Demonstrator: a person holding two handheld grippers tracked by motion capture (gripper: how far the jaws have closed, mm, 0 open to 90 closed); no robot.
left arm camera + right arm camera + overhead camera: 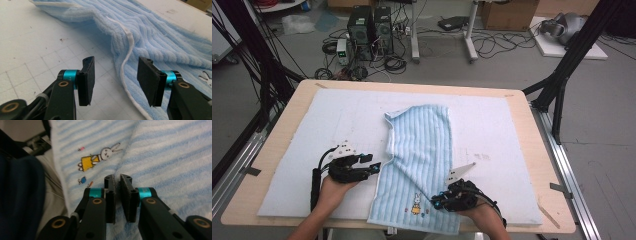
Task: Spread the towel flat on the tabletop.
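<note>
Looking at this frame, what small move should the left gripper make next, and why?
Probably ease the left gripper forward and close on the towel hem. Its jaws stand open with the white hem lying between them, unpinched, while the right gripper looks nearly shut on a fold of towel beside the rabbit.

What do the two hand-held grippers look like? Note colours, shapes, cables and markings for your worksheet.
Both the left gripper and right gripper are black, with flat rectangular jaw pads, turquoise collars and brass-coloured pivot rivets. Each carries a grey triangular plate; a black cable trails from the left one.

Left hand-held gripper [116, 82] gapes; right hand-held gripper [117, 182] nearly closed.
</note>
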